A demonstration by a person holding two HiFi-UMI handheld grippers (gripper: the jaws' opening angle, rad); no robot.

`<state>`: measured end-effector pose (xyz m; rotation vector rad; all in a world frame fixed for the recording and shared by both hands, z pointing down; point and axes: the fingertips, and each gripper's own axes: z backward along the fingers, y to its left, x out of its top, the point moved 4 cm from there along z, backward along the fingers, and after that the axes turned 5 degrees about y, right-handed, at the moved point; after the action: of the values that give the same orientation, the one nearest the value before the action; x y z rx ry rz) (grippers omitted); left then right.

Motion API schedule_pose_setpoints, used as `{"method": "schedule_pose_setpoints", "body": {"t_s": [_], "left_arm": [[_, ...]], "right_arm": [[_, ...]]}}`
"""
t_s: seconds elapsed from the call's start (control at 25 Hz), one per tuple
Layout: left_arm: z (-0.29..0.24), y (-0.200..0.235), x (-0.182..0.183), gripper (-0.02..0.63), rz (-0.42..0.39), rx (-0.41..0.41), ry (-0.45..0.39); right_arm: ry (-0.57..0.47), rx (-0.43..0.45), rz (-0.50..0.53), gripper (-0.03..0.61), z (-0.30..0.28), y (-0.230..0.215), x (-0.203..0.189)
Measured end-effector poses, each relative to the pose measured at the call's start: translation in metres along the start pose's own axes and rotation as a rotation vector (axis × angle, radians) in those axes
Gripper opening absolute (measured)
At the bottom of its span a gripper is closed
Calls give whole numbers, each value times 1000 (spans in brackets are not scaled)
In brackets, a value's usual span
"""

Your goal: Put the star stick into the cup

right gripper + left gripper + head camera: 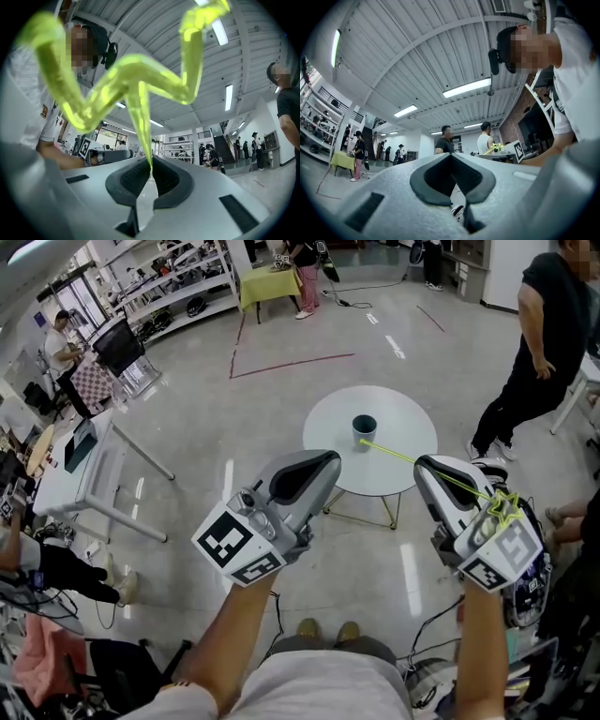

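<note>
— Where is the star stick (389, 452)?
— In the right gripper (424, 463), on the near side of the cup (364, 427). Its fingers pinch the thin yellow shaft. The star end lies back over the gripper's body, away from the cup, and the bare tip reaches just to the cup's rim.
— And the cup?
— Upright on the round white table (398, 413).
— The left gripper (328, 459)?
— Held up near the cup, to its left, fingers pressed together with nothing between them.
</note>
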<state>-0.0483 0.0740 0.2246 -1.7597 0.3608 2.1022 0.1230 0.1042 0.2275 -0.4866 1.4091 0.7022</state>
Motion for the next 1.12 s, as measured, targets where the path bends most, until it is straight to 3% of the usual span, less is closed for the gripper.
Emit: {"method": "schedule_pose_setpoints", "body": {"t_s": [0.8,1.12], "left_arm": [[-7,8,-15,14,-8,63,14],[-23,50,-24,14,1,64,7]], "right_arm": [[-5,49,-8,20,-5,-20,-14],[15,40,-5,20,-34,-47,-22]]}}
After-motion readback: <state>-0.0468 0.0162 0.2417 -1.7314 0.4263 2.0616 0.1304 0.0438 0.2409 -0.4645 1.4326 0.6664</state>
